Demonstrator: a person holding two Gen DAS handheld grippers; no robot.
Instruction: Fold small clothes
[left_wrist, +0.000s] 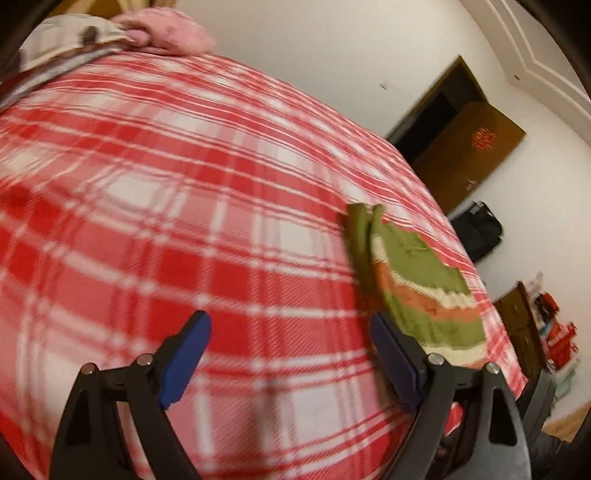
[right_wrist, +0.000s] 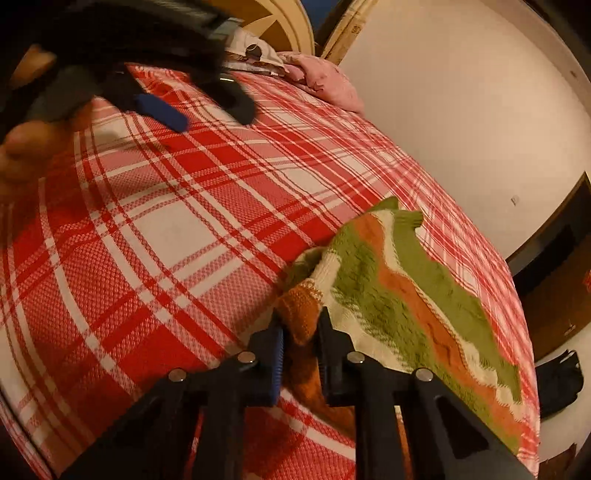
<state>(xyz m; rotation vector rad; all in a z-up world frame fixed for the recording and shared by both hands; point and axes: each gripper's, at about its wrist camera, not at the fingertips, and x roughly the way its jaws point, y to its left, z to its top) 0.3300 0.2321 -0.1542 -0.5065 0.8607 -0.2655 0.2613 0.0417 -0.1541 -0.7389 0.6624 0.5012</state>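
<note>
- Two grippers appear. At the bottom centre of the right wrist view, the right gripper (right_wrist: 300, 332) has its jaws nearly together, pinching an orange knit edge of the striped sweater (right_wrist: 406, 295).
- In the lower part of the left wrist view, the left gripper (left_wrist: 291, 332) stands wide apart with nothing between its blue pads (left_wrist: 184, 354); its right-hand finger lies just beside the sweater's near edge, contact uncertain.
- Lower right in both views, the sweater, banded green, orange and cream, lies partly spread on the red plaid bedspread (right_wrist: 166, 221), near the bed's right edge. One part looks doubled over at its left side. Judged from this, folding is at an early stage: a first grasp is made, and the main folds remain.
- Upper left of the right wrist view, a person's hand (right_wrist: 26, 155) holds the left gripper above the bedspread.
- Farthest, at the top of both views, a pink fabric bundle (left_wrist: 173, 29) rests at the bed's far end.
</note>
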